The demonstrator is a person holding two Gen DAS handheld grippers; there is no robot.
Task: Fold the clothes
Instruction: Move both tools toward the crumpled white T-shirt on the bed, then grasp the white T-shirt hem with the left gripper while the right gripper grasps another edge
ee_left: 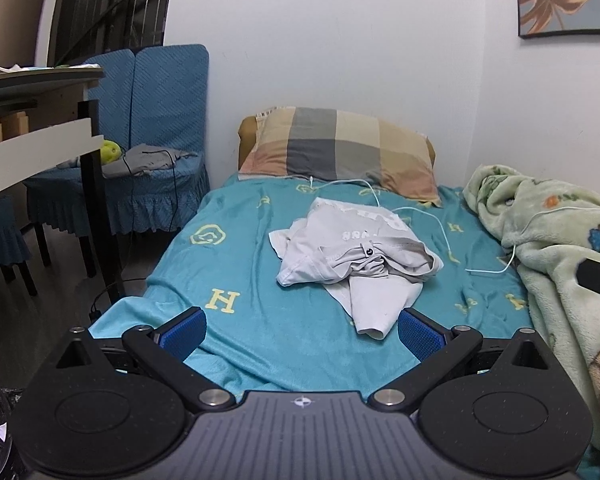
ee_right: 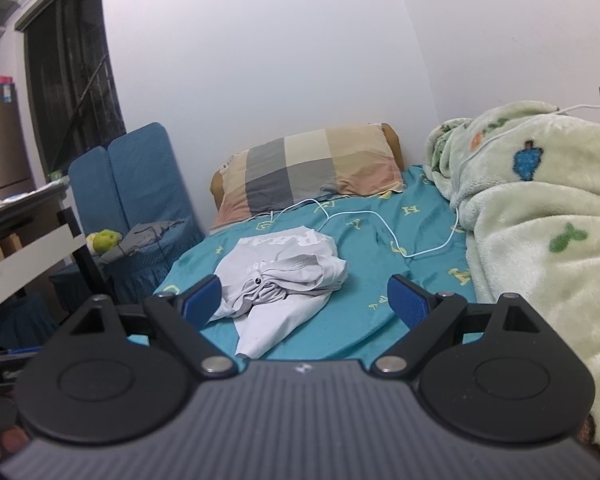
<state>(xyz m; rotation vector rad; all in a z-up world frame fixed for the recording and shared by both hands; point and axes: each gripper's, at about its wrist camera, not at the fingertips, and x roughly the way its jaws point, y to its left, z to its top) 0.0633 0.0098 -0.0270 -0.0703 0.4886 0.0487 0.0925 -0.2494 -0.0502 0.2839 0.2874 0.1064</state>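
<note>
Crumpled and bunched on itself, the grey T-shirt (ee_left: 352, 252) lies near the middle of the bed (ee_left: 260, 344) on the teal sheet, one sleeve trailing toward the foot edge, so it likely needs spreading flat before any fold. Both the left gripper (ee_left: 302, 334) and the right gripper (ee_right: 304, 300) hang short of it with jaws wide apart, holding nothing. A white cable (ee_left: 440, 224) runs from beside the pillow (ee_left: 340, 148) at the head edge past the shirt to the green blanket (ee_left: 560, 240) heaped along the wall-side edge, and might snag.

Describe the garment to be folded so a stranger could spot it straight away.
Find the bed with the teal sheet under the checked pillow. In the middle of that sheet lies a crumpled light grey T-shirt with white lettering. It is the only plain pale cloth there, unlike the fluffy green blanket beside it.
</note>
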